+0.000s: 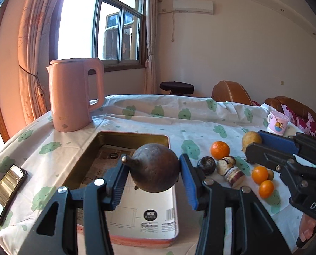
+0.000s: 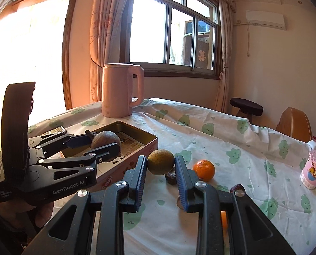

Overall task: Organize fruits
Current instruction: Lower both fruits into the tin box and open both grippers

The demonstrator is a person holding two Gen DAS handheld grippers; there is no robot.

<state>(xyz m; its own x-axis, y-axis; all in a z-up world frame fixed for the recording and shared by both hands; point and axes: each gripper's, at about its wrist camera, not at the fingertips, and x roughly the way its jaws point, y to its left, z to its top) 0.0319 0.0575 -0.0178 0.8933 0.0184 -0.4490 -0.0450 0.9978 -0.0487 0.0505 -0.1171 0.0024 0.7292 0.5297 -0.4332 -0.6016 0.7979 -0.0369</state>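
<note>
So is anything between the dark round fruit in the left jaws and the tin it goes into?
Nothing visible. The left gripper holds the dark round fruit over the open tin, whose floor shows only a printed paper liner below the fruit.

Surface: table (image 1: 136, 125) wore cloud-print cloth.
Items: kettle (image 1: 75, 93) at 11 o'clock; tin (image 1: 124, 182) centre; phone (image 1: 7, 191) at 8; cup (image 1: 277, 123), mandarin (image 1: 220, 150) at 3.

"GenRobot.AI" in white on the black left gripper (image 2: 107, 146); "DAS" on the black right gripper (image 1: 255, 146).
</note>
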